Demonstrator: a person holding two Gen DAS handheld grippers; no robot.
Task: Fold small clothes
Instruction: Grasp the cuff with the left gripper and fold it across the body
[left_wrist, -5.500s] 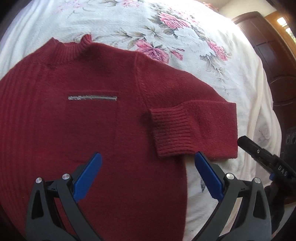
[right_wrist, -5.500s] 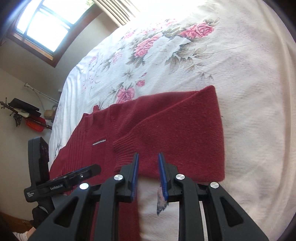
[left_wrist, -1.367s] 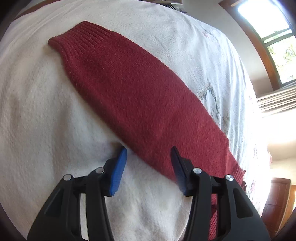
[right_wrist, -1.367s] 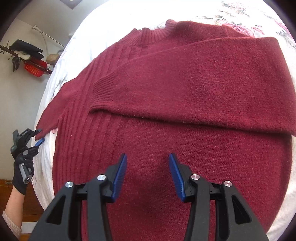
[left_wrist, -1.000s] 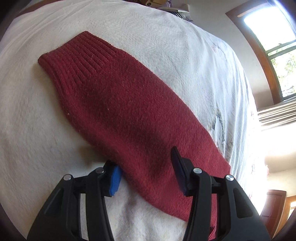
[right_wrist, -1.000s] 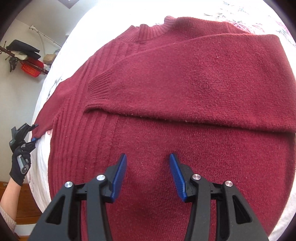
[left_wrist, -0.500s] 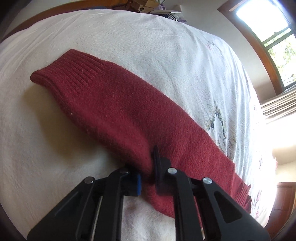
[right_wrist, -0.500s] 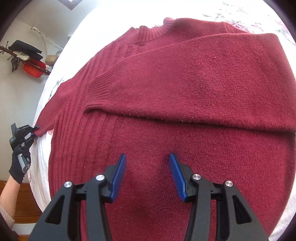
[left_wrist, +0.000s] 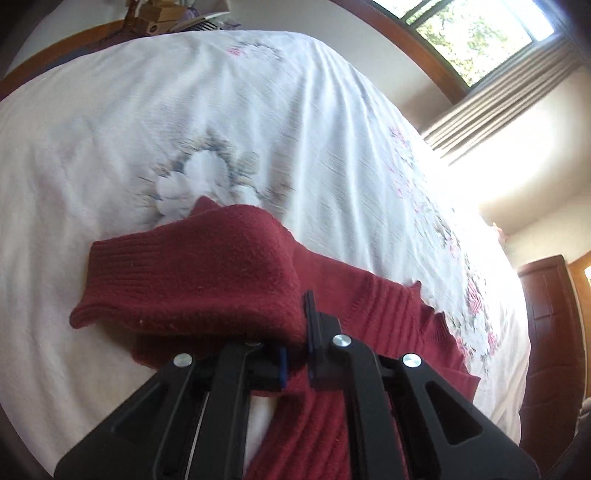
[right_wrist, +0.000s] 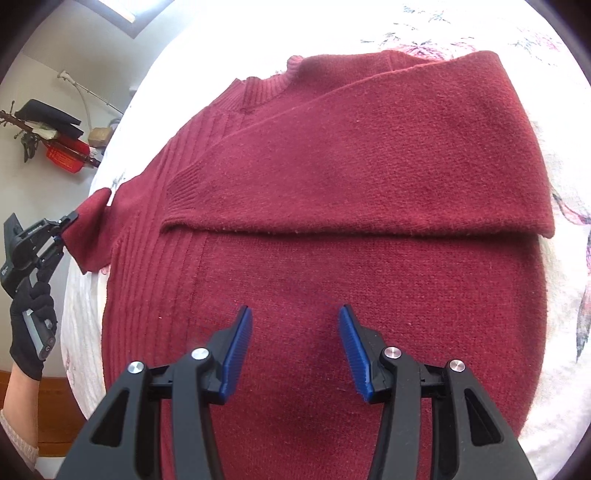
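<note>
Sleeve (left_wrist: 192, 280) pinched in left gripper (left_wrist: 295, 354) jaws, best carried flat across sweater (right_wrist: 351, 229); right gripper (right_wrist: 293, 347) jaws spread above.

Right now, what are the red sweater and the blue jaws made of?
The red sweater looks like soft knitted yarn, maybe wool: fuzzy nap, ribbed cuff and collar. The blue pads on the right gripper jaws look like matte rubber or plastic, finely ridged.

Left wrist view close over sleeve (left_wrist: 207, 280), right wrist view above sweater (right_wrist: 369, 221) body, both share the sleeve
</note>
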